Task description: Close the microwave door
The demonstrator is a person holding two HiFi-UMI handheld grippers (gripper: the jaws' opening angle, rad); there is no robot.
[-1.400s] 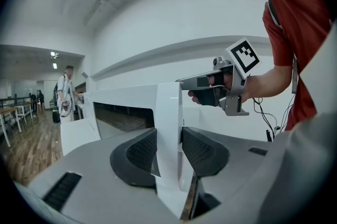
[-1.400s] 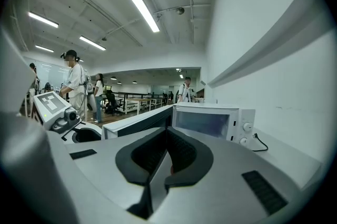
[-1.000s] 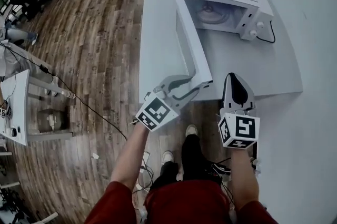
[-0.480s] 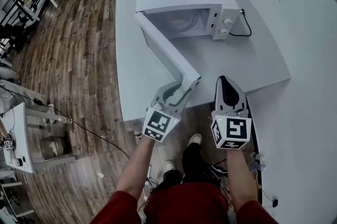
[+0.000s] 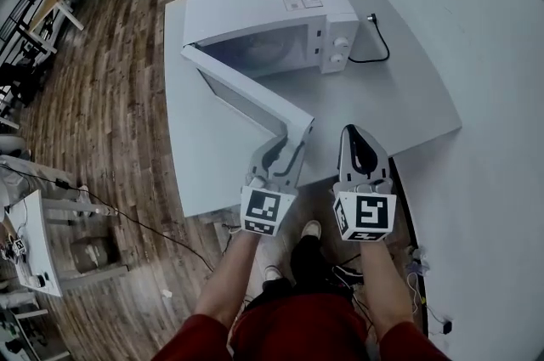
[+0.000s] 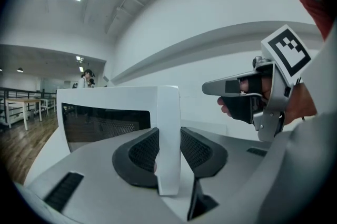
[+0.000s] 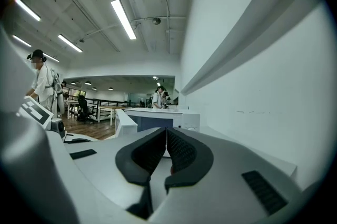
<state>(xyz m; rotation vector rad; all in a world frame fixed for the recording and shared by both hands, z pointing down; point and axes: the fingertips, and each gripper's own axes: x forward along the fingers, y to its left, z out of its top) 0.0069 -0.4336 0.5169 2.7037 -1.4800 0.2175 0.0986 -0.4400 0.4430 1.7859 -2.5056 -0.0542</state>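
A white microwave (image 5: 263, 7) stands on the pale table (image 5: 399, 96) with its door (image 5: 246, 100) partly open, angled out toward me. My left gripper (image 5: 287, 149) holds the door's free edge. In the left gripper view that white edge (image 6: 168, 133) stands upright between the black pads (image 6: 141, 152), and the jaws are closing on it. My right gripper (image 5: 354, 134) hovers just right of the door edge near the table's front. Its pads (image 7: 179, 150) meet with nothing between them, and it also shows in the left gripper view (image 6: 210, 89).
A black cable (image 5: 374, 45) runs from the microwave's right side across the table. Wooden floor (image 5: 102, 96) lies to the left, with desks (image 5: 25, 240) and people farther off. A white wall (image 5: 493, 53) lies along the right.
The door has swung from nearly square to the microwave's front to a narrower angle, with my left gripper on its edge. The right gripper has moved along beside it.
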